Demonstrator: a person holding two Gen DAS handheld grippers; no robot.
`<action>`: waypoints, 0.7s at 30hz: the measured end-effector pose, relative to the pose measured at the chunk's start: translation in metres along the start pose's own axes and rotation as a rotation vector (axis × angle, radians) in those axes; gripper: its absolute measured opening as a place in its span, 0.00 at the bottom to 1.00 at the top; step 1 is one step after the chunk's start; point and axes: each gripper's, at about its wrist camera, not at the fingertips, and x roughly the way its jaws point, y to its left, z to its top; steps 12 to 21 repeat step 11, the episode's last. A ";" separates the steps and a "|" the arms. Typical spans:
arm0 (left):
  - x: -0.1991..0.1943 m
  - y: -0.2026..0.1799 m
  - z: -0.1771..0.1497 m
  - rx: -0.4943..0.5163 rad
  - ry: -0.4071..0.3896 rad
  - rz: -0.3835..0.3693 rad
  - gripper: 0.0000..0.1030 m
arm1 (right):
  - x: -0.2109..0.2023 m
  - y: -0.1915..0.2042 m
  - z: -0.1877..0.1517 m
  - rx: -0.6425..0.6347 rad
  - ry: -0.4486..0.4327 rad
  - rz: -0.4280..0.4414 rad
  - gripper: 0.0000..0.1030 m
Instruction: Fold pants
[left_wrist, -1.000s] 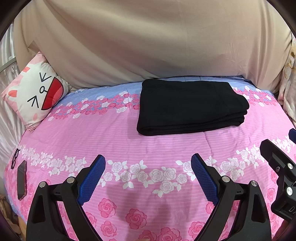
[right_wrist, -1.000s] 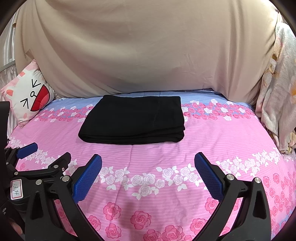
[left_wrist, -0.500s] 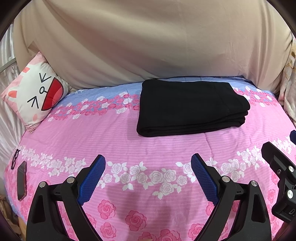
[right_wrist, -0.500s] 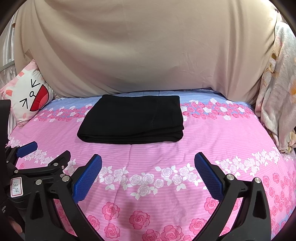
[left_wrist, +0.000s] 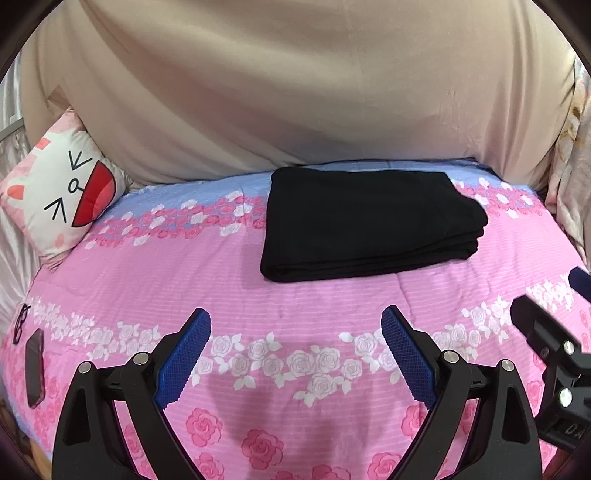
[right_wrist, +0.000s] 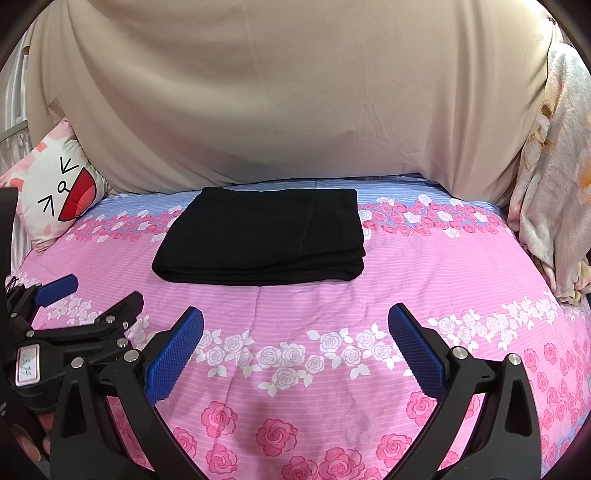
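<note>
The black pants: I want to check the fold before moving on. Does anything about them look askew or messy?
Nothing stands out. The black pants lie flat as a tidy rectangle on the pink floral bedspread, layers stacked evenly at the right edge. Both grippers, left and right, are open and clear of them.

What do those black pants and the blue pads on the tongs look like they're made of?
Black pants: soft matte knit or fleece, probably; the folded edges look thick and rounded, without sheen.
Blue pads: likely rubber or plastic, with a fine gridded texture.

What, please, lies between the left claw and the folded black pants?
Only bare pink rose-print bedspread separates the left claw from the folded black pants, per the left wrist view.
</note>
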 end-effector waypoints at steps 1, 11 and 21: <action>0.000 0.000 0.001 -0.004 -0.005 -0.004 0.89 | 0.000 0.000 0.000 0.000 0.000 -0.002 0.95; -0.002 0.002 -0.003 0.001 0.016 0.043 0.89 | -0.001 -0.006 -0.005 0.018 0.010 -0.020 0.95; -0.002 0.002 -0.003 0.001 0.016 0.043 0.89 | -0.001 -0.006 -0.005 0.018 0.010 -0.020 0.95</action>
